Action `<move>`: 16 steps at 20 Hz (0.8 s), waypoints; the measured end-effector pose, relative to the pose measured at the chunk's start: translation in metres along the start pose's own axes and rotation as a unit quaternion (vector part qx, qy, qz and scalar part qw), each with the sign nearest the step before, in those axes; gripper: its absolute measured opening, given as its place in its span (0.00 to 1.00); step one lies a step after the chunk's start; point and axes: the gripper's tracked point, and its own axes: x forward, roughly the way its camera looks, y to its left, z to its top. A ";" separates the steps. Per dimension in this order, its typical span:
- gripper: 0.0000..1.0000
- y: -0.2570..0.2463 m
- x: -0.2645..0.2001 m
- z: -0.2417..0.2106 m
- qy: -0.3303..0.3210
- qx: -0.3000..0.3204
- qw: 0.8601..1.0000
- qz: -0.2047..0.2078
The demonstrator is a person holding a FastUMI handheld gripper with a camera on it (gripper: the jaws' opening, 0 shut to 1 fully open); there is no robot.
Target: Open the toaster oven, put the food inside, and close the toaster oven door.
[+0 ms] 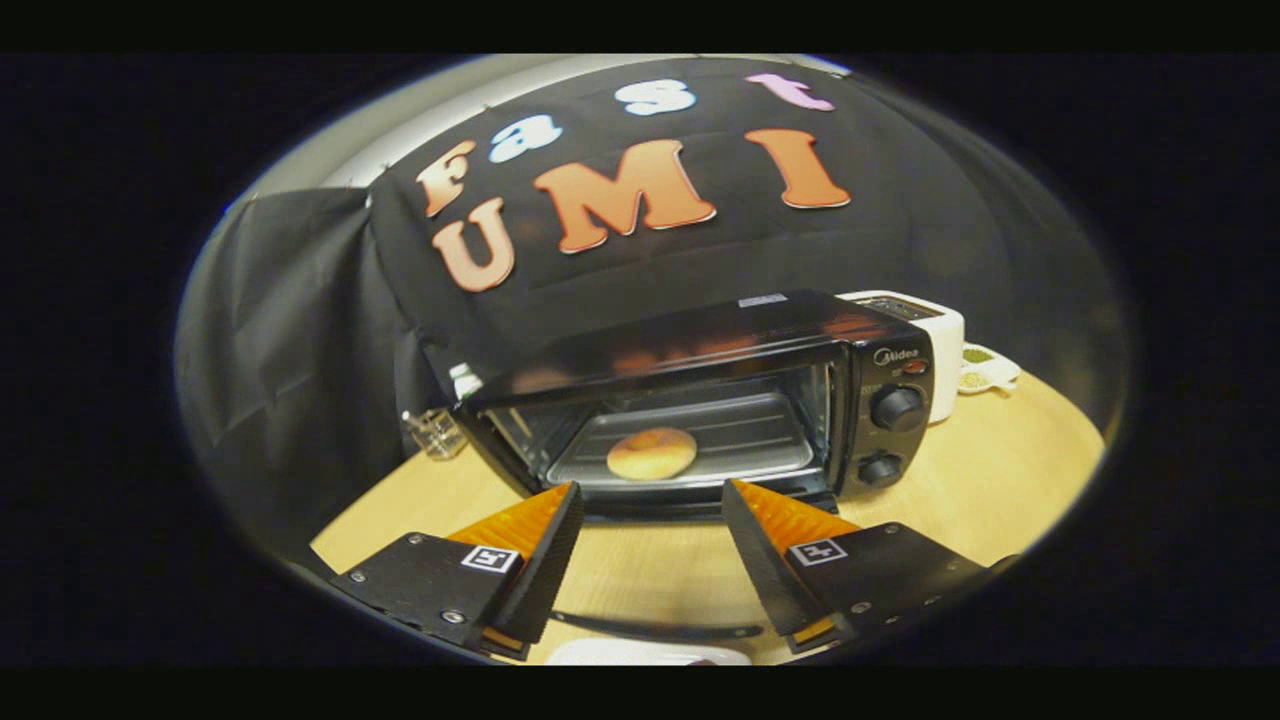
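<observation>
My fingers (650, 500) stood apart and empty, holding nothing, pointed at the toaster oven (700, 400) on the counter (1000, 480) just ahead of them. The food, one round bun (651, 453), already lay on the tray (740, 440) inside the oven, beyond my fingertips and between them in line. I could not tell for sure whether the glass door was swung down or shut; the bun looked clear and unveiled, so I judged the door open, with closing it the step left. By that reckoning, opening and loading were done.

Counted: one oven, one bun, one tray, two knobs (897, 408) on the oven's right panel. Beyond the oven stood one white appliance (945, 340) and one small white dish (985, 372); beside its left end, one small glass jar (437, 432).
</observation>
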 end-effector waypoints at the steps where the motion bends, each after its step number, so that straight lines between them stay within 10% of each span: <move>1: 0.85 0.000 -0.009 -0.007 0.006 -0.011 1.000 -0.001; 16: 0.85 -0.015 -0.069 -0.124 0.114 -0.057 0.992 -0.008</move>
